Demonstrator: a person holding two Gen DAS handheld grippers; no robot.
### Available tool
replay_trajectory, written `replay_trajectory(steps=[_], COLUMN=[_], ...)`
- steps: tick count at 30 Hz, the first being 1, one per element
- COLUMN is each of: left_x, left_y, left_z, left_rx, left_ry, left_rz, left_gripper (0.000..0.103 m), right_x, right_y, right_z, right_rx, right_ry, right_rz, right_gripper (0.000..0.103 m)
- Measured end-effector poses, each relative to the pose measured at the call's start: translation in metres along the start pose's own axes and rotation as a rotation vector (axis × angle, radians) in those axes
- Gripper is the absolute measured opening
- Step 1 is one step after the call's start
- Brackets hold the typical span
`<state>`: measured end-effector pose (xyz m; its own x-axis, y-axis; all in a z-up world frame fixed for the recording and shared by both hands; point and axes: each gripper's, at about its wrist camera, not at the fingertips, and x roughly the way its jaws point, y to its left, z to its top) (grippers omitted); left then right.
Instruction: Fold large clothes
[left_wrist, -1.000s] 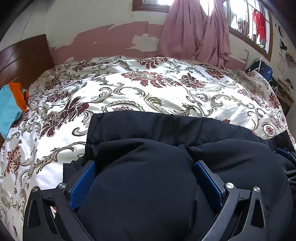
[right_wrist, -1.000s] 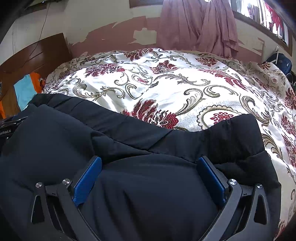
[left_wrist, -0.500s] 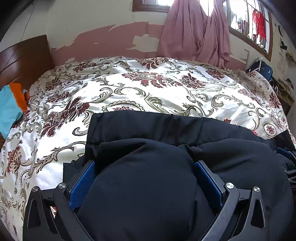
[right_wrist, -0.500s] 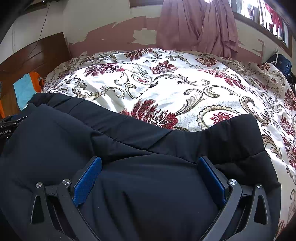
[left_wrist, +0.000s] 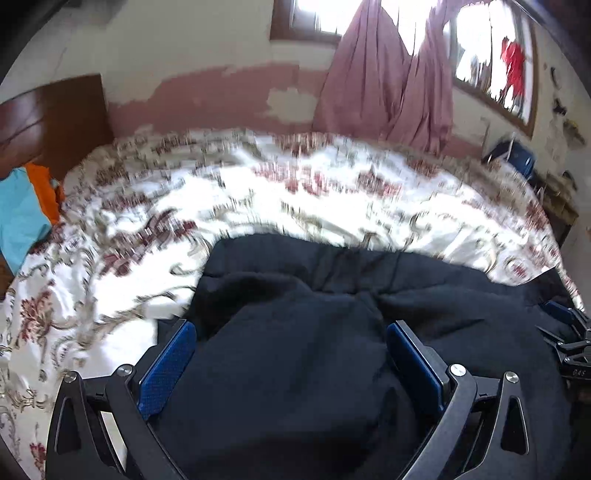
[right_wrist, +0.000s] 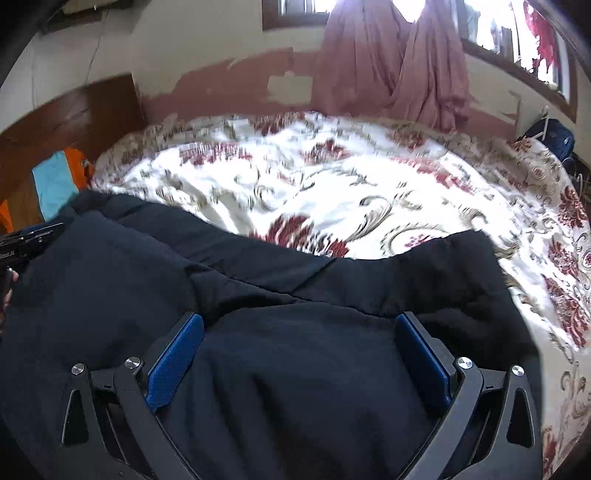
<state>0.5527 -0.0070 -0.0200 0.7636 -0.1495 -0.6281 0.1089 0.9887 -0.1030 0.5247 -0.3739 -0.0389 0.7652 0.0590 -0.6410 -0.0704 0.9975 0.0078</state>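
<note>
A large black padded garment lies on the bed, also filling the lower half of the right wrist view. My left gripper is open, its blue pads wide apart with a bulge of black fabric between them. My right gripper is open too, blue pads apart astride the fabric. The right gripper shows at the right edge of the left wrist view; the left gripper shows at the left edge of the right wrist view.
The bed has a white cover with red flowers. A wooden headboard with blue and orange cloth is at the left. Pink curtains hang at the far wall. A dark bag sits at the far right.
Both views have tilted upward and blurred: both grippers are moving, with the bed sitting lower in view. The jaws stay wide apart around the black fabric.
</note>
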Motion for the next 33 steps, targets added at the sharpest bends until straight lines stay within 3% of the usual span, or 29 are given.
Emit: replay_trajectory(steps=[5, 8, 13, 19, 26, 33], left_x=[-0.035, -0.05, -0.052, -0.035, -0.017, -0.01], left_y=[0.024, 0.047, 0.085, 0.095, 0.089, 0.1], left_z=[0.005, 0.004, -0.011, -0.03, -0.045, -0.057], left_rx=[-0.012, -0.017, -0.102, -0.149, -0.119, -0.162], left_ry=[-0.006, 0.0, 0.076, 0.157, 0.223, 0.206], left_rz=[-0.037, -0.004, -0.068, -0.146, -0.213, -0.312], left_gripper=[0.103, 0.103, 0.103, 0.103, 0.103, 0.103], right_x=[-0.042, -0.064, -0.084, -0.081, -0.058, -0.038], right_y=[-0.024, -0.049, -0.092, -0.122, -0.121, -0.142], right_z=[0.001, -0.002, -0.015, -0.04, -0.067, -0.084], right_rx=[0.072, 0.114, 0.211, 0.295, 0.271, 0.404], right_ry=[-0.098, -0.108, -0.078, -0.037, 0.063, 0.093], right_rz=[-0.008, -0.019, 0.009, 0.026, 0.047, 0.219], right_gripper=[0.101, 0.101, 0.101, 0.101, 0.101, 0.102])
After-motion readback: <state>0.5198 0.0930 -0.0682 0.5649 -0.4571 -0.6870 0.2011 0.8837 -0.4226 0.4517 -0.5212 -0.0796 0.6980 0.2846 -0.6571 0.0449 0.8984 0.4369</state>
